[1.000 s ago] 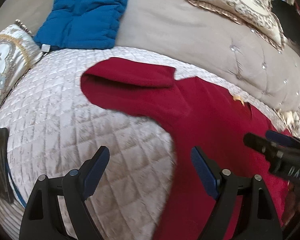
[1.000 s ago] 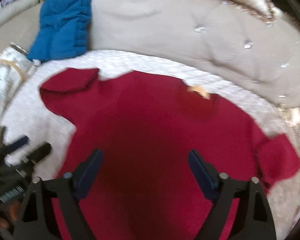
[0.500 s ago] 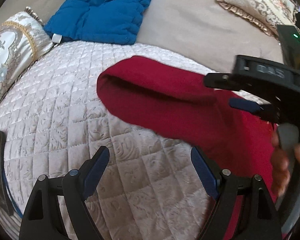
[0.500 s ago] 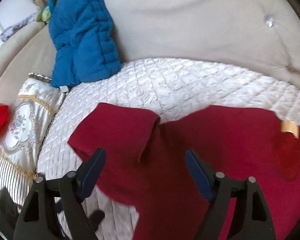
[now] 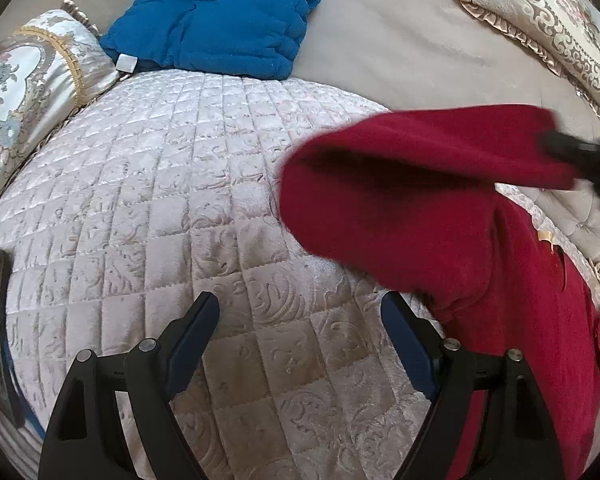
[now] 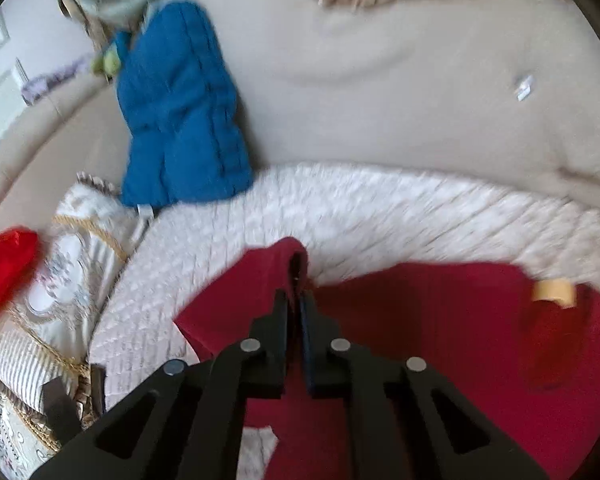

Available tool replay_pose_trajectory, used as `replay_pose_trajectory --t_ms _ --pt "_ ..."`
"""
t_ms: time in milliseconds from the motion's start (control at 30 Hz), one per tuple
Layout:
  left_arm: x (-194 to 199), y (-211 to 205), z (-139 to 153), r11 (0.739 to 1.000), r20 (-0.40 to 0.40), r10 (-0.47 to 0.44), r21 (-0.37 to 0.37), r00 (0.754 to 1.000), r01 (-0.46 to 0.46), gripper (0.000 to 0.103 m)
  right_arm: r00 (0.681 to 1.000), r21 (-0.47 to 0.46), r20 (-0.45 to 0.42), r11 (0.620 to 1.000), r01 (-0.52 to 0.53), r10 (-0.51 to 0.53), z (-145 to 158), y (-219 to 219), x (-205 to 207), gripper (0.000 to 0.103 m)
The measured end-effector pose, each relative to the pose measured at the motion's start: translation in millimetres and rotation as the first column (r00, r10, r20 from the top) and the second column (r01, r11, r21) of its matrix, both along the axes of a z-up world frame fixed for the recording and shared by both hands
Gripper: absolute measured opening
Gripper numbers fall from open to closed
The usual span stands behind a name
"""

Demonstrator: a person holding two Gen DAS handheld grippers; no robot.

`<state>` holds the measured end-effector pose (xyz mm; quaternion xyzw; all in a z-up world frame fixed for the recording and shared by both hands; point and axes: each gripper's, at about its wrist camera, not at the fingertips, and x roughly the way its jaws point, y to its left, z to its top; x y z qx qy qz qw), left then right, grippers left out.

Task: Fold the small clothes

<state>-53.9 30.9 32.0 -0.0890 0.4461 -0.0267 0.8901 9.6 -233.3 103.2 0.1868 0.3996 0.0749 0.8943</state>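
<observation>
A dark red small shirt point(image 5: 480, 248) lies on a quilted pale cover point(image 5: 160, 200). Its left sleeve point(image 5: 420, 168) is lifted off the cover and drawn rightward over the body. My right gripper point(image 6: 296, 300) is shut on the sleeve's cuff point(image 6: 288, 256); it shows as a dark blur at the right edge of the left wrist view point(image 5: 580, 152). The shirt's body with a tan neck label point(image 6: 552, 292) spreads to the right. My left gripper point(image 5: 300, 328) is open and empty over bare cover, just left of the shirt.
A blue padded garment point(image 5: 220, 12) leans on the beige sofa back point(image 5: 380, 40). Ornate cushions sit at left point(image 5: 24, 80) and top right point(image 5: 548, 12). A red object point(image 6: 4, 272) lies at the far left of the right wrist view.
My right gripper closed on the left sleeve's cuff and lifted it up and to the right. My left gripper stayed open and shifted slightly left.
</observation>
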Motion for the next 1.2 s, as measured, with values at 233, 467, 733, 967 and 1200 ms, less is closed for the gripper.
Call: replay_pose_trajectory --t_ms 233,467,733,967,1200 --pt "-12 -14 16 1.0 0.028 -0.025 0.02 0.999 0.024 0.064 0.994 -0.059 0.054 0.994 0.094 -0.091 45 -62 -56 0.006" --pt "-23 -30 22 0.998 0.037 -0.053 0.048 0.998 0.051 0.064 0.976 -0.062 0.039 0.975 0.215 -0.212 45 -116 -115 0.006" --pt "-32 -47 21 0.992 0.02 -0.097 0.077 0.995 0.095 0.064 0.94 -0.083 -0.014 0.937 0.339 -0.341 27 -168 -161 0.006" --pt "-33 -58 15 0.988 -0.002 -0.123 0.096 0.992 0.122 0.064 0.877 -0.209 -0.086 0.869 0.449 -0.473 9 -201 -189 0.006" --pt "-25 -59 4 0.987 -0.024 -0.111 0.113 0.993 0.113 0.064 0.801 -0.312 -0.168 0.802 0.509 -0.574 -11 -214 -192 0.031"
